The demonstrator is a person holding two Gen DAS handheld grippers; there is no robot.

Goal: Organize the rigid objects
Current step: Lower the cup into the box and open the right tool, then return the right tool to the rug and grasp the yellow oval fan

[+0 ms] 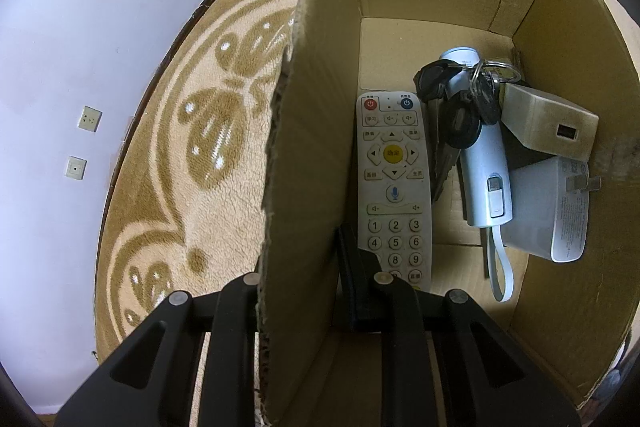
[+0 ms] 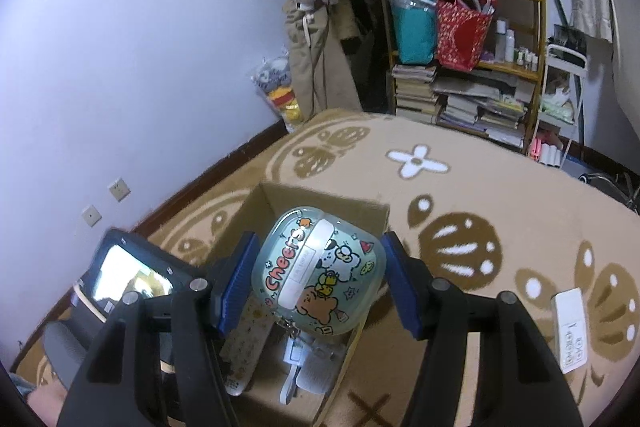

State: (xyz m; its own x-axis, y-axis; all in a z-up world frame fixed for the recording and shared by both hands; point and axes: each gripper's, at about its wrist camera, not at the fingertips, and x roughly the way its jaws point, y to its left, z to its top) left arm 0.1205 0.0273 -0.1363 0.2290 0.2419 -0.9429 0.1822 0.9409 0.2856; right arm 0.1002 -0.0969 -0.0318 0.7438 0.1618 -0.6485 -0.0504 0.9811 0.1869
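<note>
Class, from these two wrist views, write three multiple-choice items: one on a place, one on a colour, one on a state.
1. Where does the white remote lie?
A. on the carpet
B. inside the cardboard box
C. on the shelf

2. What colour is the remote's centre button?
A. yellow
B. green
C. purple

3. What are the right tongs doing?
A. hanging empty
B. pinching the box wall
C. gripping the cartoon-printed case

Answers:
1 B, it rests on the box floor beside the keys.
2 A, the round button shows yellow.
3 C, both blue pads press the case's sides above the box.
</note>
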